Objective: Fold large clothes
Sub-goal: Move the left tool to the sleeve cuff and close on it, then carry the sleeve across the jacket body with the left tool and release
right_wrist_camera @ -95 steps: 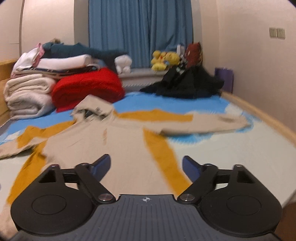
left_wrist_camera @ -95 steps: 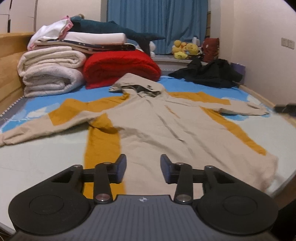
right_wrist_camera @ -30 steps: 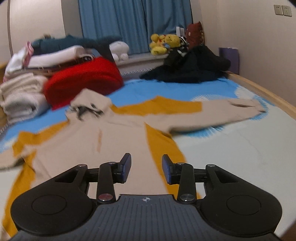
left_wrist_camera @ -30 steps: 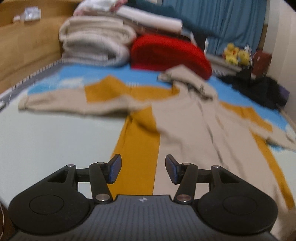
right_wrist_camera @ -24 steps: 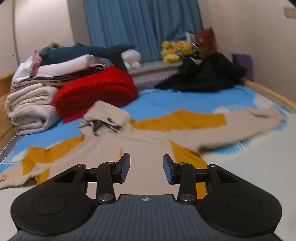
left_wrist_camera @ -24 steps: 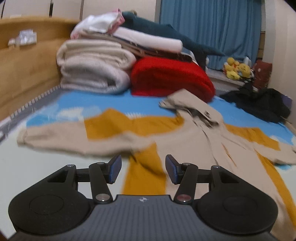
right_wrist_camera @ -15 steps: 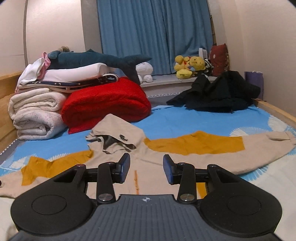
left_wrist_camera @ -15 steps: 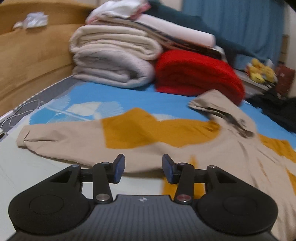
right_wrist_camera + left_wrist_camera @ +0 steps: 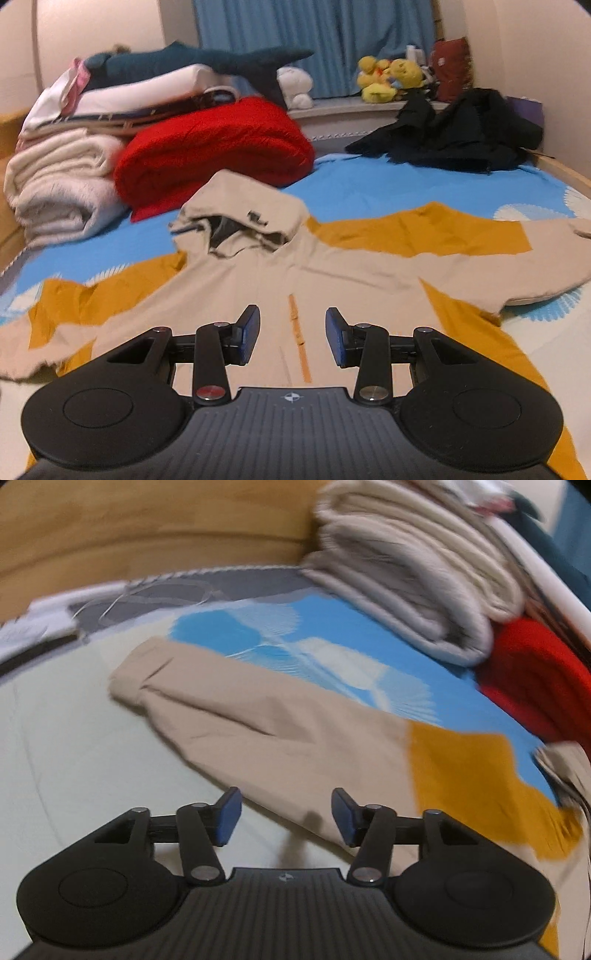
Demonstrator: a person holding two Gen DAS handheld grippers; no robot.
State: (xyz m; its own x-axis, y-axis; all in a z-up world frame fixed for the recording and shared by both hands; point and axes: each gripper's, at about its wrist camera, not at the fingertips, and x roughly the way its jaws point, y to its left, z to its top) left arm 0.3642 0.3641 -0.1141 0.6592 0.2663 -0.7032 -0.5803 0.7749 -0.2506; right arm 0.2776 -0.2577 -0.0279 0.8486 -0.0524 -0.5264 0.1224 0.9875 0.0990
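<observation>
Bedding in pale green and blue (image 9: 424,184) is spread under a beige and mustard hoodie (image 9: 332,273), which is laid flat with both sleeves out to the sides.

Seen from the left wrist, a wooden headboard (image 9: 147,524) is found far ahead and to the left of the left tongs (image 9: 284,821). The hoodie's left sleeve (image 9: 266,731) is stretched just ahead of the tips, its cuff ahead and to the left, its mustard panel ahead and to the right. Rolled cream blankets (image 9: 406,583) and a red blanket (image 9: 535,672) are stacked further ahead on the right. The jaws are being opened, and nothing is held between them; the view is blurred.

Seen from the right wrist, the cream blankets are piled far ahead on the left, with the red blanket beside them. The hood (image 9: 243,218) lies straight ahead of the right tongs (image 9: 293,341), whose jaws are parted over the hoodie's chest with nothing gripped. Dark clothes (image 9: 461,133) are heaped far ahead on the right.
</observation>
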